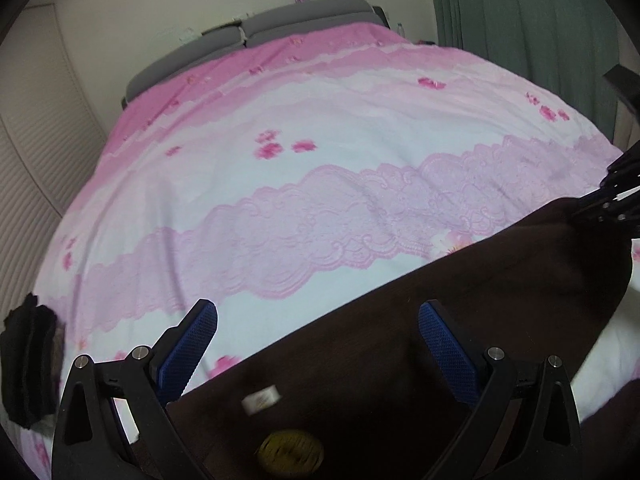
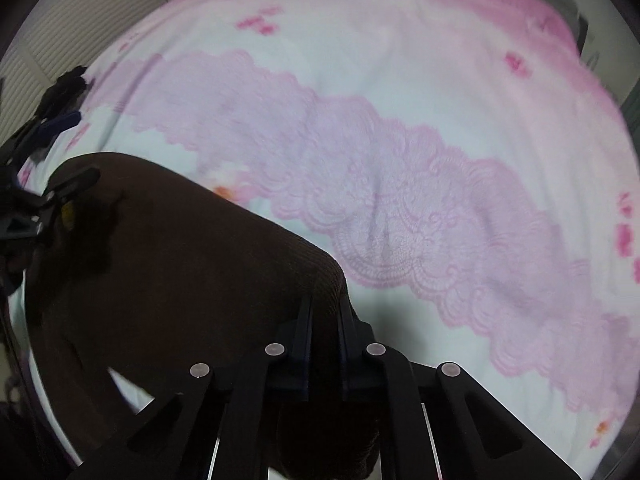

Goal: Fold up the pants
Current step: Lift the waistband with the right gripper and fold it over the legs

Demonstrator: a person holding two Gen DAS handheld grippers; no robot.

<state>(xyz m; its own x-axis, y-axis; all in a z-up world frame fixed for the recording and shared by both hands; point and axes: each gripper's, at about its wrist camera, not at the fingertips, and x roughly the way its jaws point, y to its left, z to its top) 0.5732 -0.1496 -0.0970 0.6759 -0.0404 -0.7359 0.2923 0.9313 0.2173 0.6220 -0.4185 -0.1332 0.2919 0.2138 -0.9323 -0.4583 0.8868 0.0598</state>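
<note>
Dark brown pants [image 1: 460,312] lie across the near edge of a pink and white bed cover [image 1: 320,160], waistband label and a yellow tag showing near me. My left gripper [image 1: 318,332] is open, its blue pads [image 1: 188,352] spread over the waistband corner. My right gripper [image 2: 324,312] is shut on the far corner of the pants [image 2: 180,260], the cloth pinched between the jaws. The right gripper also shows at the right edge of the left wrist view [image 1: 616,200]. The left gripper shows at the left edge of the right wrist view [image 2: 36,208].
A dark folded garment [image 1: 30,364] lies at the bed's left edge. A grey headboard [image 1: 280,24] stands at the far end, a white slatted door [image 1: 36,160] on the left, green curtains [image 1: 540,40] on the right.
</note>
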